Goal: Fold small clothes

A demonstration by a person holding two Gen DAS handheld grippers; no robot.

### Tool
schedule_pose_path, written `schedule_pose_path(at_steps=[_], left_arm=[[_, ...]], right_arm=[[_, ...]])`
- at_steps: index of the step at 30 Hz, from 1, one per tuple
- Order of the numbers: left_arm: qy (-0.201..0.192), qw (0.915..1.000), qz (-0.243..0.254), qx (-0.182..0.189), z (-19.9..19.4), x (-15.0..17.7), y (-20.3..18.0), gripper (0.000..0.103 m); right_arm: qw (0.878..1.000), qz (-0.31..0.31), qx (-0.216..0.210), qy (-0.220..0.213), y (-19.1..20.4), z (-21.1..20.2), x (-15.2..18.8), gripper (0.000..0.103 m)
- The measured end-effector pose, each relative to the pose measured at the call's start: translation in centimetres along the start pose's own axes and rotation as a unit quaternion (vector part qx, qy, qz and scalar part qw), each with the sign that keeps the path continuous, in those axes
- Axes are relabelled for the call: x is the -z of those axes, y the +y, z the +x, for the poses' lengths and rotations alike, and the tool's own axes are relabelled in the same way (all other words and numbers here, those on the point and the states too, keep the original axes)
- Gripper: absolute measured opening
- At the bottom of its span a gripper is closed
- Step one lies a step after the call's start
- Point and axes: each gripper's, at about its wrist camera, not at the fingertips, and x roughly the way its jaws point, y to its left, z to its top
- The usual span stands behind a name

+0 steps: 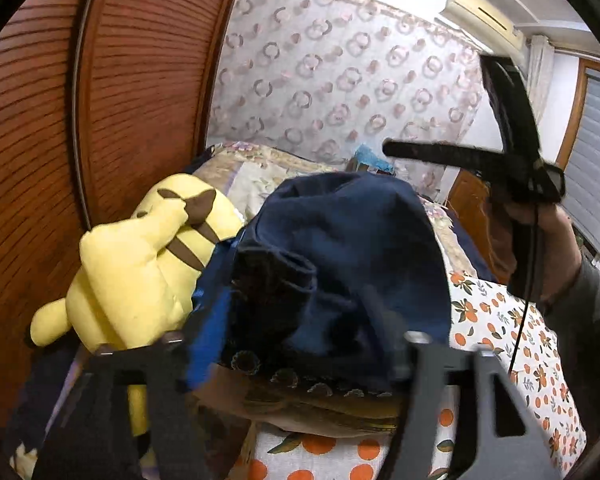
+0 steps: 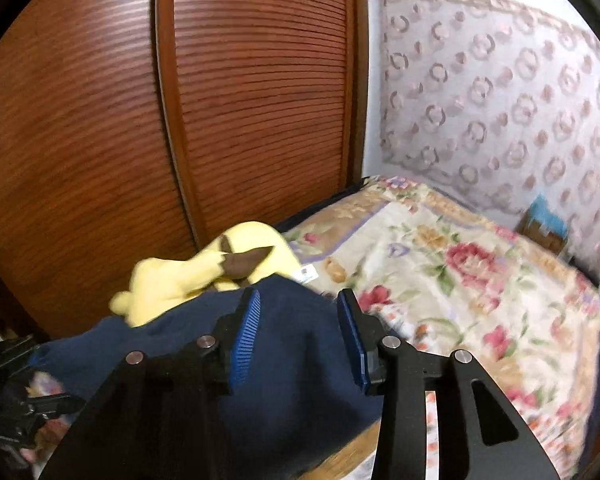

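A dark navy garment (image 1: 340, 248) lies bunched in a heap on the bed. In the left wrist view it covers the space between my left gripper's fingers (image 1: 296, 344), so the jaws are hidden by cloth. My right gripper shows in that view (image 1: 512, 160), held up in a hand to the right of the heap. In the right wrist view my right gripper (image 2: 300, 332) is open, its blue pads (image 2: 246, 336) apart above the navy garment (image 2: 292, 400) with nothing clamped.
A yellow plush toy (image 1: 140, 264) lies left of the garment, next to the brown slatted wardrobe doors (image 1: 100, 100). A floral blanket (image 2: 460, 280) covers the far bed. An orange-print sheet (image 1: 500, 320) lies on the near right. A patterned curtain (image 1: 340, 80) hangs behind.
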Motion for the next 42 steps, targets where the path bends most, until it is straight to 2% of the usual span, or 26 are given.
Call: schedule_pose_path(at_steps=[3,6,7,9,14,19,26,33,35,38,42], left_arm=[[-0.015,0.9998,0.009,-0.005,-1.2,-0.2,-0.4,0.086],[-0.03,0.9995,0.01,-0.007,-2.3,-0.5,-0.6,0.095],[-0.034,0.9993,0.012,-0.008,-2.6,-0.6,-0.7,0.102],[-0.042,0.9989,0.017,-0.011,-3.3,-0.8,-1.0,0.103],[-0.047,0.9981,0.037,-0.013,-4.8,-0.8,-2.3,0.103],[-0.051,0.9973,0.052,-0.009,-5.8,-0.6,-4.3,0.103],[-0.065,0.9941,0.086,0.01,-7.2,0.3,-8.7,0.103],[-0.077,0.9895,0.116,0.037,-8.8,1.1,-13.9,0.103],[-0.081,0.9881,0.123,0.044,-9.4,1.2,-15.2,0.103],[-0.086,0.9858,0.135,0.051,-10.2,1.3,-17.4,0.103],[-0.091,0.9837,0.144,0.058,-11.5,1.7,-19.9,0.103]], right_arm=[[1.0,0.001,-0.019,-0.005,1.5,-0.8,2.3,0.042],[1.0,-0.01,-0.023,0.013,2.5,-0.1,4.5,0.042],[1.0,-0.018,-0.013,0.019,2.9,0.4,5.1,0.042],[1.0,-0.016,-0.001,0.025,2.9,1.1,5.7,0.042],[1.0,0.017,0.0,0.006,2.7,-0.9,5.3,0.042],[0.999,0.025,0.009,-0.03,3.8,-6.6,6.8,0.042],[0.997,0.03,0.042,-0.063,6.4,-16.8,12.0,0.043],[0.99,0.064,0.095,-0.086,9.0,-26.3,17.4,0.056],[0.985,0.078,0.119,-0.093,9.4,-28.9,18.6,0.066],[0.979,0.092,0.148,-0.11,10.4,-32.3,19.9,0.074],[0.97,0.103,0.181,-0.126,12.1,-36.4,21.5,0.079]])
